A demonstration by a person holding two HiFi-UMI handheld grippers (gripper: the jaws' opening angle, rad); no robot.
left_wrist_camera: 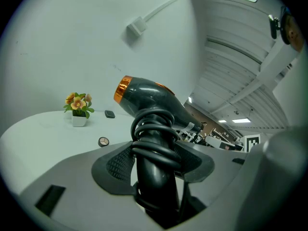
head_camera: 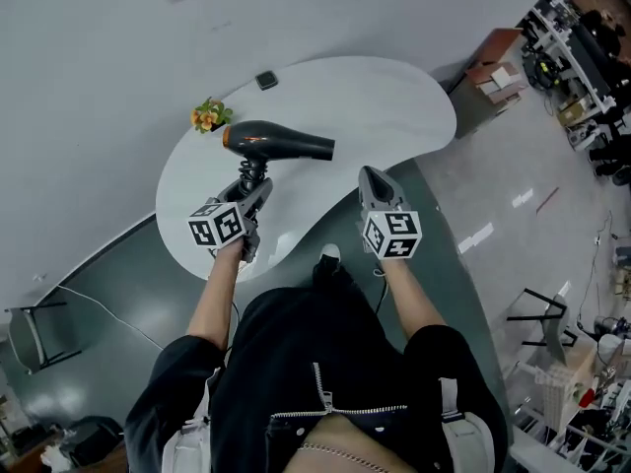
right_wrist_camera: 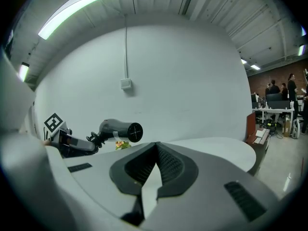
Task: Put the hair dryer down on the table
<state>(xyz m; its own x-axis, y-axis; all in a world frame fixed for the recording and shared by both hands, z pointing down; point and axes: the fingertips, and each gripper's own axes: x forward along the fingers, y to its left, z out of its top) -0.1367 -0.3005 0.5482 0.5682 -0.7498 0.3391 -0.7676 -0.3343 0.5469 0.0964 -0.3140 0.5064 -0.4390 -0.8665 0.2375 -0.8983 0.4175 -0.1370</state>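
A dark grey hair dryer [head_camera: 279,143] with an orange rear ring is held above the white table [head_camera: 394,106], barrel level and pointing right. My left gripper [head_camera: 250,187] is shut on its handle, which has the black cord coiled round it [left_wrist_camera: 153,143]. In the right gripper view the hair dryer [right_wrist_camera: 118,130] shows at the left with its nozzle facing the camera. My right gripper [head_camera: 374,180] is shut with nothing between its jaws and hovers over the table's near edge, right of the dryer.
A small potted plant with orange flowers [head_camera: 208,115] stands at the table's far left. A dark square object [head_camera: 266,80] lies near the back edge and a small round disc [left_wrist_camera: 103,141] lies on the tabletop. A brown cabinet [head_camera: 493,65] stands beyond the table's right end.
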